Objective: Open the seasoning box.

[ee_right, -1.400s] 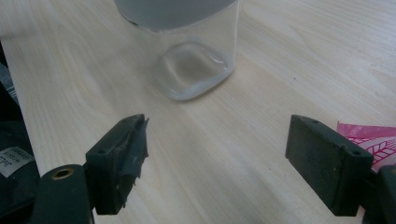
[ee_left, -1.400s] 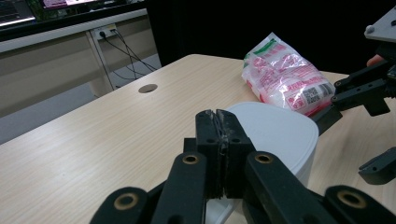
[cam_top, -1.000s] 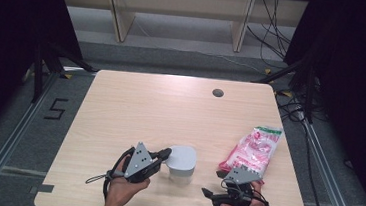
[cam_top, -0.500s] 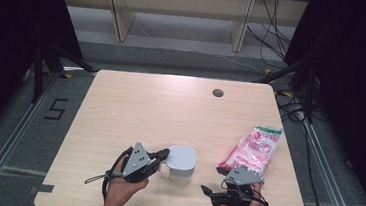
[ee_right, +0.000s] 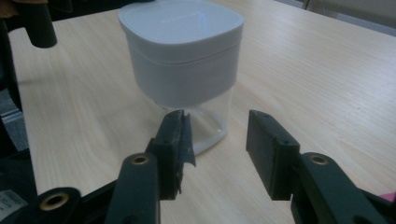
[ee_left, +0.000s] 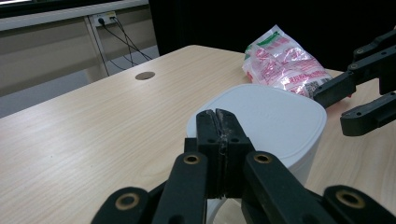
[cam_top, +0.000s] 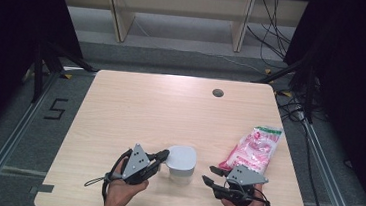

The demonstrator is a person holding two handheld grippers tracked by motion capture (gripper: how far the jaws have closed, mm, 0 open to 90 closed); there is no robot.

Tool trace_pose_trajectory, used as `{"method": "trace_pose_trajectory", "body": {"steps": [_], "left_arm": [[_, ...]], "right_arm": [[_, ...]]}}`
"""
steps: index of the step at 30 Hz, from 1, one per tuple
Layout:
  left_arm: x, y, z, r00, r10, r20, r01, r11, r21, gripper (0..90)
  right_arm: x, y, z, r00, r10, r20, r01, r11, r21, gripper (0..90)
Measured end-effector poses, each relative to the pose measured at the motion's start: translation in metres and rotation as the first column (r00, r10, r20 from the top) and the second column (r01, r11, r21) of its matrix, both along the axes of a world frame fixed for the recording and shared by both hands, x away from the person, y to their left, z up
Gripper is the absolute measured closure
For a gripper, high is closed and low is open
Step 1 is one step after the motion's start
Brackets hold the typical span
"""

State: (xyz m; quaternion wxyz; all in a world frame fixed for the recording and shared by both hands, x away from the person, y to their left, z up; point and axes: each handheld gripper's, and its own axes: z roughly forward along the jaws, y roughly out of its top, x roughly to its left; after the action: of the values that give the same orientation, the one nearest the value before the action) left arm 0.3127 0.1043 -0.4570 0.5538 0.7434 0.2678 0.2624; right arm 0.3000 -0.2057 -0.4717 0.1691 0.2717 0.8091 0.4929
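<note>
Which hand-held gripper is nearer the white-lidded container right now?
Left. The left hand-held gripper, jaws shut, sits against the white-lidded container at its lid's edge. The right hand-held gripper stands off its other side, nothing between its jaws.

Pink snack bag (cam_top: pixel 254 148) near the table's (cam_top: pixel 135 109) right edge; round hole (cam_top: pixel 217 92) farther back.

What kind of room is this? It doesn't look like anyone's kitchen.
Probably a lab or recording studio rather than a home. A bare wooden table stands between black curtains, with loose cables on the grey floor and a metal rail alongside. The white-lidded container and pink snack bag look like props.
</note>
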Motion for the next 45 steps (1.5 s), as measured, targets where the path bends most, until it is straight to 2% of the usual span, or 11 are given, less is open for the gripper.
{"method": "trace_pose_trajectory", "body": {"steps": [2,3,5,7,8,15,19,23,31,43,45], "left_arm": [[-0.001,-0.001,0.0,1.0,0.007,0.002,-0.007,1.0,-0.001,88.3],[-0.001,-0.001,0.0,1.0,0.006,0.0,-0.006,1.0,-0.003,88.3],[0.0,0.0,0.0,1.0,0.003,-0.004,-0.003,1.0,-0.003,88.3],[0.0,0.0,-0.001,1.0,0.003,-0.004,-0.003,1.0,-0.01,88.3],[0.0,0.0,-0.001,1.0,0.004,-0.003,-0.004,0.9999,-0.011,88.3],[0.001,0.002,-0.002,0.9999,-0.009,-0.006,0.009,0.9996,-0.027,88.3],[0.0,0.002,-0.003,1.0,-0.002,-0.006,0.001,0.9991,-0.042,88.4],[0.0,0.002,-0.003,1.0,-0.002,-0.005,0.002,0.999,-0.045,88.4],[0.001,0.004,-0.004,0.9999,-0.01,0.002,0.01,0.9992,-0.038,88.3],[-0.002,0.003,-0.004,0.9999,0.011,-0.005,-0.011,0.9987,-0.051,88.4],[-0.002,0.003,-0.005,0.9999,0.012,-0.006,-0.012,0.9985,-0.053,88.5]], "right_arm": [[-0.001,0.002,0.001,1.0,-0.002,-0.001,0.002,1.0,0.005,63.3],[0.002,0.001,0.002,0.9992,0.024,0.03,-0.024,0.9996,-0.012,65.3],[0.0,0.002,0.003,0.9997,0.014,0.019,-0.014,0.9999,-0.001,70.3],[0.002,0.003,0.005,0.9978,0.041,0.053,-0.04,0.999,-0.018,73.9],[0.001,0.005,0.005,0.999,0.033,0.031,-0.033,0.9994,-0.009,75.6],[0.002,0.008,0.005,0.9974,0.058,0.044,-0.056,0.9978,-0.036,80.0],[0.004,0.01,0.005,0.9972,0.056,0.05,-0.054,0.9979,-0.037,77.7],[0.002,0.011,0.007,0.9965,0.053,0.065,-0.05,0.9976,-0.048,88.9],[0.006,0.015,0.008,0.994,0.057,0.094,-0.053,0.9978,-0.039,90.0],[0.01,0.019,0.01,0.9943,0.067,0.083,-0.064,0.9968,-0.048,90.0],[0.01,0.021,0.011,0.9956,0.054,0.077,-0.052,0.9982,-0.029,90.0]]}}
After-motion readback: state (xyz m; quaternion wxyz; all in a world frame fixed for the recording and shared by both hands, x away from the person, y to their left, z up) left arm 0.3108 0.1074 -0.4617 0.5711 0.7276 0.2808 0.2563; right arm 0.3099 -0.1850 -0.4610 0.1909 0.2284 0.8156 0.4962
